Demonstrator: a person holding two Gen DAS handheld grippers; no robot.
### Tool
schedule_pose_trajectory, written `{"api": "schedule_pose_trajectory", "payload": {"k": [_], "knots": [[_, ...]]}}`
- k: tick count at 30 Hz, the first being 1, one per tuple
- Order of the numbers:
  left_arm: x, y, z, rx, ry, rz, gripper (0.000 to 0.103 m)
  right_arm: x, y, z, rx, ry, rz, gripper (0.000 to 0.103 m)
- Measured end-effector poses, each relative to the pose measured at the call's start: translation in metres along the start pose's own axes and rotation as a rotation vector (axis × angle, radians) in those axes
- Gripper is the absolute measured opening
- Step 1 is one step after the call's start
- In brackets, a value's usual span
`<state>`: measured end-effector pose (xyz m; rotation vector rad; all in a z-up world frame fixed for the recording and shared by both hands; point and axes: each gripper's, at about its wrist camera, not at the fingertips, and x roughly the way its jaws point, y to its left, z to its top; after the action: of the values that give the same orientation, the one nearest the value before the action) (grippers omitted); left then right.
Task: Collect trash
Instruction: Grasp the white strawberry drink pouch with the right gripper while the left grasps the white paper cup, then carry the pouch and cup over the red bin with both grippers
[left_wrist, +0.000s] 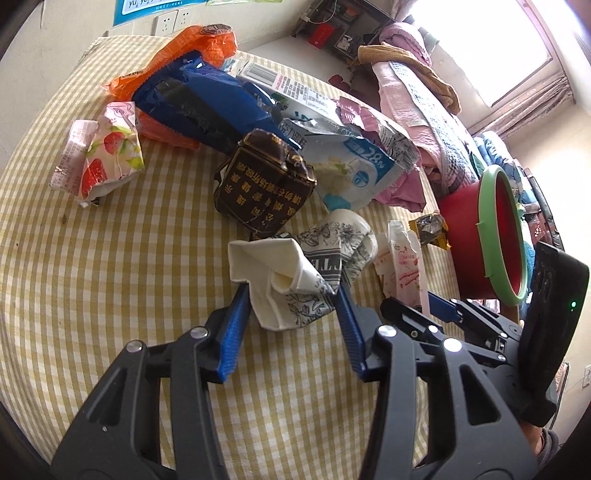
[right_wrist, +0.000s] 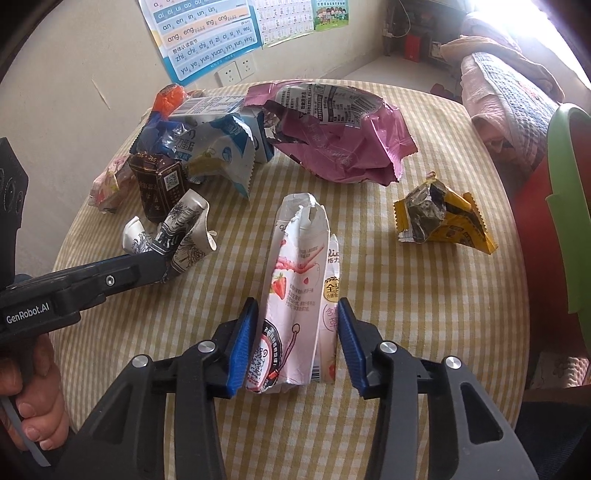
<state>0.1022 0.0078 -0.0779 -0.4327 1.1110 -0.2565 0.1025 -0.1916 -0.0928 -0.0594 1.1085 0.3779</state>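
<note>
A table (right_wrist: 424, 280) covered in a yellow-and-white checked cloth fills both views, pushed against a cream wall with two white sockets (right_wrist: 236, 72) and pinyin charts (right_wrist: 207, 35) above them. To the right stands a bed (left_wrist: 417, 96) heaped with pink and patterned bedding under a bright window (left_wrist: 491, 40), and a dark shelf unit (left_wrist: 340, 26) sits in the far corner. A red bin with a green rim (left_wrist: 495, 232) stands at the table's right edge, tilted in the fisheye.

Trash lies scattered across the cloth. The left gripper (left_wrist: 291, 306) has its jaws open on either side of a crumpled white paper cup with a black floral print (left_wrist: 295, 273), the blue pads touching or just beside it; whether they press it I cannot tell. The right gripper (right_wrist: 297, 343) has its jaws open around a flattened pink strawberry carton (right_wrist: 291, 295); the left pad touches the carton and the right pad stands just clear of it.

Further back lie a dark brown carton (left_wrist: 266, 188), a blue-and-white bag (left_wrist: 354, 162), a large pink bag (right_wrist: 340, 136), a dark blue wrapper (left_wrist: 210, 103) on an orange one (left_wrist: 177, 55), a strawberry-print packet (left_wrist: 107, 151), and a small yellow wrapper (right_wrist: 443, 218) near the bin.
</note>
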Motion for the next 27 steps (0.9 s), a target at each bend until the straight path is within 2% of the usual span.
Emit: {"api": "schedule_pose_trajectory", "payload": {"k": [21, 27], "knots": [[-0.048, -0.025, -0.002, 0.088, -0.102, 0.053, 0.045, -0.035, -0.012, 0.008, 0.043, -0.125, -0.023, 0.040], [-0.059, -0.043, 0.000, 0.118, -0.134, 0.068, 0.045, -0.054, -0.011, 0.012, 0.027, -0.209, -0.064, 0.040]]}}
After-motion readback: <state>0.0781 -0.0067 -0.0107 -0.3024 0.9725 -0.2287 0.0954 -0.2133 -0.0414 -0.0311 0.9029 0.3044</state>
